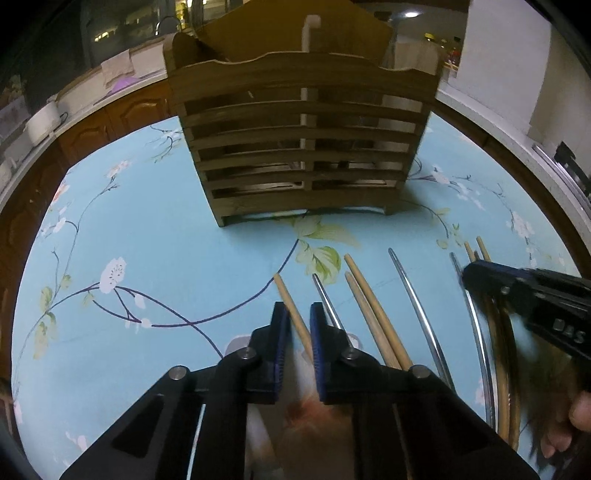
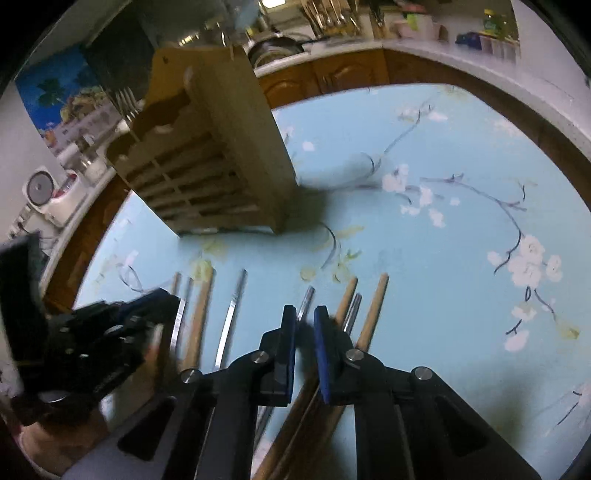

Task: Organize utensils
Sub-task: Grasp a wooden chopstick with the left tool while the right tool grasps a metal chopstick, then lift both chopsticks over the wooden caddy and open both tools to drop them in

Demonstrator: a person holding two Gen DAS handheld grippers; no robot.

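Note:
A slatted wooden utensil holder (image 1: 303, 147) (image 2: 207, 173) stands upright on the blue floral tablecloth (image 1: 147, 229). Several chopsticks lie side by side in front of it. In the left wrist view my left gripper (image 1: 299, 308) is shut on a wooden chopstick (image 1: 286, 291) that crosses its narrow gap at an angle. In its own view my right gripper (image 2: 304, 310) is shut on a metal chopstick (image 2: 307, 295), whose tip pokes out between the pads. The right gripper (image 1: 466, 275) also shows blurred at the row's right end, over metal and wooden sticks.
A wooden chopstick pair (image 1: 369, 306) and a metal chopstick (image 1: 417, 295) lie between the grippers. More wooden sticks (image 2: 373, 306) lie right of the right gripper. A white utensil (image 1: 310, 33) stands in the holder. Brown cabinets (image 2: 332, 77) ring the round table.

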